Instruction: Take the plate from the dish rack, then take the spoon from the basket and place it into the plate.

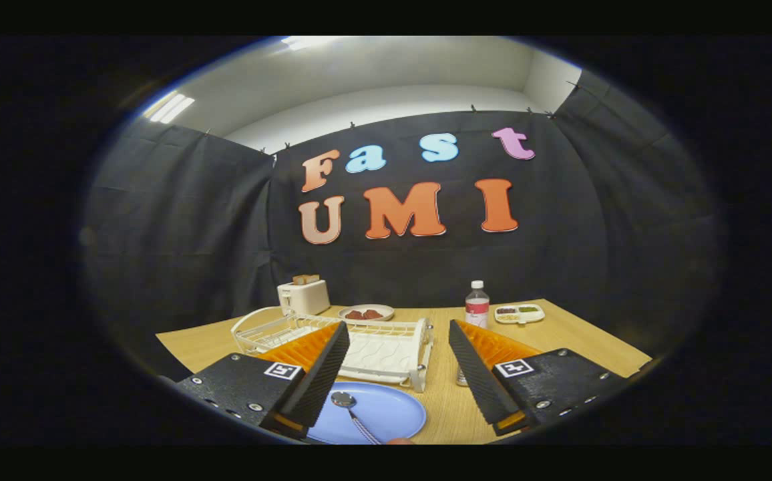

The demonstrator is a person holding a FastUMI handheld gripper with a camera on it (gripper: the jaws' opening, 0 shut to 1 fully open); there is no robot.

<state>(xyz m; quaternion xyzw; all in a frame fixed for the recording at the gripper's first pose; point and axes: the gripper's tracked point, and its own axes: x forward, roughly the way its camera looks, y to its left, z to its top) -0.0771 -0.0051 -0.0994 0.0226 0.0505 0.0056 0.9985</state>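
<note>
We see the jaws (399, 374) spread wide apart, released, with nothing held between them. Each finger carries a small square black-and-white marker on its upper face; we can read no writing on them.

The spoon (354, 411) lies in the blue plate (393, 409), at the lower centre of the frame, just beside the inner edge of the left finger (319, 377). Its bowl points away from us and its handle runs back toward the bottom of the frame. The plate rests flat on the desk (580, 337), below the gap between the fingers and partly hidden by the left finger. The right finger (476, 377) stands clear of the plate.

Just beyond the plate, between and behind the fingers, we see the white dish rack (386, 351); its slots show no dishes. A white wire basket (262, 331) adjoins the rack to the left; we cannot tell its contents.

Further back, at the centre left, stands a white toaster (304, 296) with bread in its slots. To its right a small plate (367, 312) holds dark red pieces of food. At the centre right stands a clear bottle (477, 304) with a white cap; its label is too small to read. Right of it a white divided tray (519, 312) holds dark, pale and green portions in separate compartments.
</note>
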